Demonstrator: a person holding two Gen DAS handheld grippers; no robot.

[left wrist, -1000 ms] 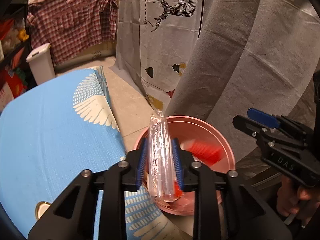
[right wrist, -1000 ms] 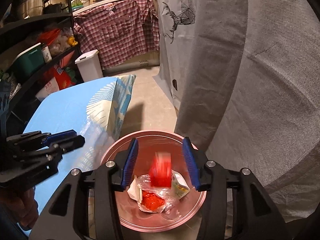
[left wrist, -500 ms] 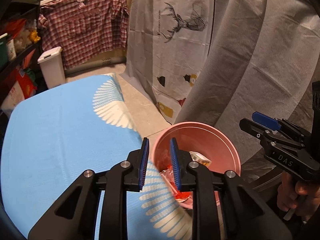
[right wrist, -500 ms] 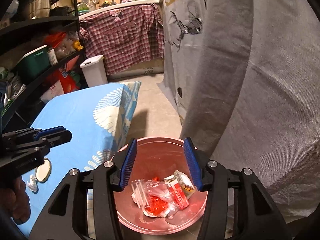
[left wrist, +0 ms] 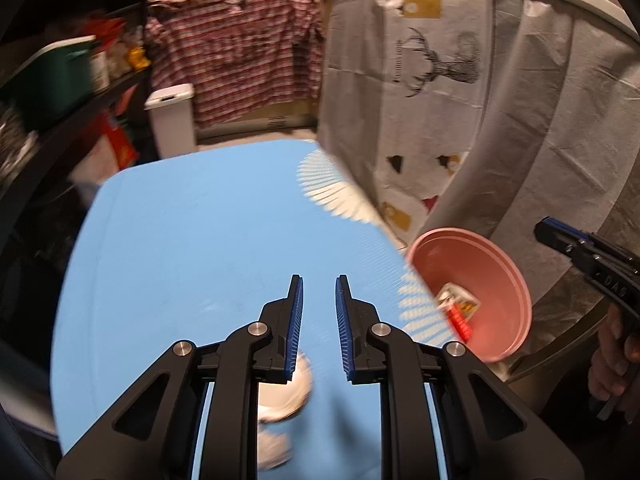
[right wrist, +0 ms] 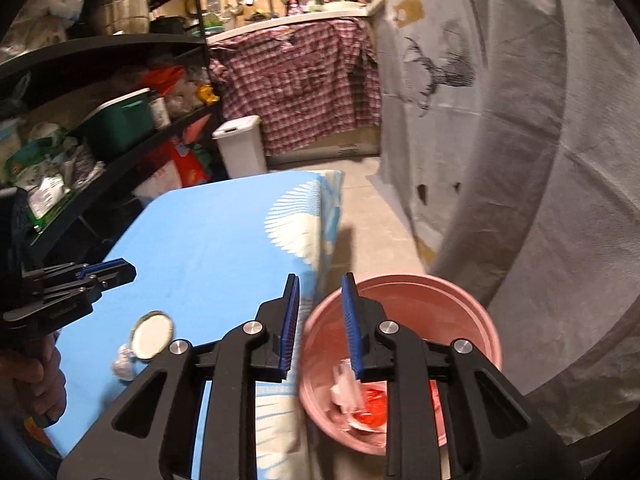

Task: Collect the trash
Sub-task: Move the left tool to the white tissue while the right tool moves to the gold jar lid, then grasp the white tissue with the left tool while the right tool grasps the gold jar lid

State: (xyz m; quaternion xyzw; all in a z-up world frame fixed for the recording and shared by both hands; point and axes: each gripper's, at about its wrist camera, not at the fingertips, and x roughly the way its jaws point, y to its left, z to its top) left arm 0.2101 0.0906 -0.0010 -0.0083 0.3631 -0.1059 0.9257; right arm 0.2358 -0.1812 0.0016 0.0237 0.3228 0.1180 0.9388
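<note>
A pink bin (left wrist: pixel 476 264) stands on the floor beside the blue table's (left wrist: pixel 192 240) right edge; it holds red and white wrappers (right wrist: pixel 368 404) and a small carton (left wrist: pixel 458 300). On the table lie a round white lid (right wrist: pixel 153 335) and a crumpled white scrap (right wrist: pixel 123 363); both appear blurred in the left wrist view, lid (left wrist: pixel 290 392) and scrap (left wrist: pixel 276 450). My left gripper (left wrist: pixel 319 292) is open and empty above the table, over the lid. My right gripper (right wrist: pixel 320 294) is open and empty over the table edge and bin rim.
Dark shelves (right wrist: pixel 100 128) with boxes and bags stand to the left. A white lidded bin (right wrist: pixel 240 144) and a plaid cloth (right wrist: pixel 296 80) are at the back. Grey fabric sheets (right wrist: pixel 540 160) hang close on the right.
My left gripper let go of the clear plastic wrapper over the bin, then swung left over the table. My right gripper dropped the red piece into the bin and shifted left.
</note>
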